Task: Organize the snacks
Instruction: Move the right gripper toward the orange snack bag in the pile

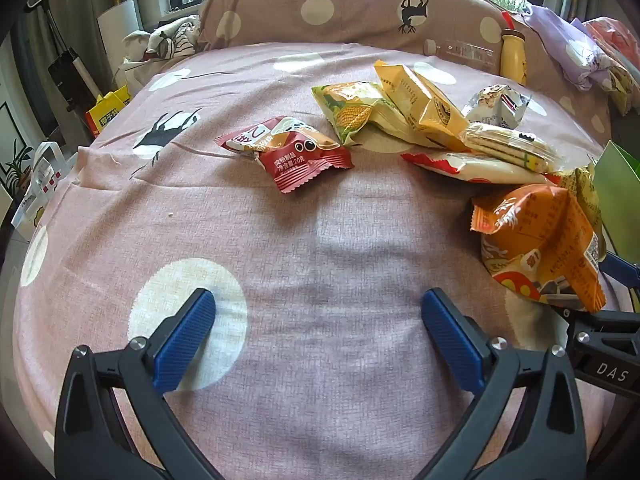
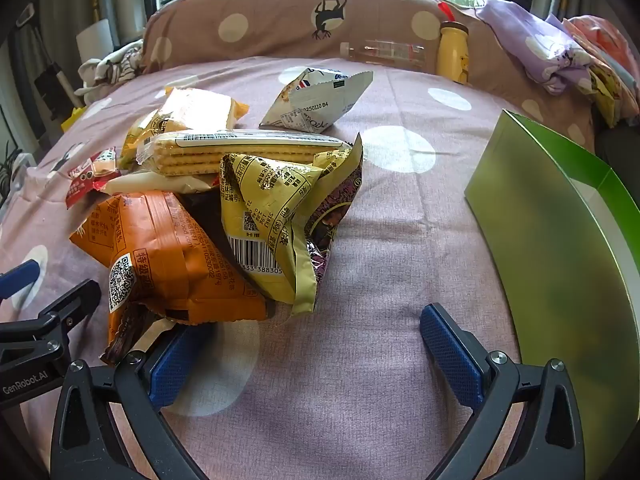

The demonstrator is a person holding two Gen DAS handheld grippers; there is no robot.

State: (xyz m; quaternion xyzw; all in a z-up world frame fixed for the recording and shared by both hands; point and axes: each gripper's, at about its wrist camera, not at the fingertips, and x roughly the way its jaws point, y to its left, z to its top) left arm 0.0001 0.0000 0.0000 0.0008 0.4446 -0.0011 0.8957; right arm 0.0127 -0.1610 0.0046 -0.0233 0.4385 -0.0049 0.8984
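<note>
Snacks are lying heaped on the pink polka-dot bedsheet (image 1: 320, 240), and I am judging this to be the start of a pick: nothing is in either tool yet. I am holding my left gripper (image 1: 318, 312) wide open and empty over bare sheet, with the small red crinkled snack packet (image 1: 288, 152) lying alone ahead of it, apart from the heap. I am holding my right gripper (image 2: 316, 332) wide open too, gripping nothing, though the orange foil snack bag (image 2: 168, 260) is overlapping its left finger; whether they touch I cannot tell. Beside that bag the yellow crumpled wrapper with a barcode (image 2: 272, 216) is leaning, and behind both the clear-wrapped stack of pale crackers (image 2: 244, 152) is resting on other packets. The green cardboard box (image 2: 560, 240) is standing open to my right, likely the destination. The next move, I am guessing, calls for closing on the orange bag's edge and swinging right. Room is opening between heap and box; the box's near wall is the edge to clear, and the leaning wrapper may tumble.
</note>
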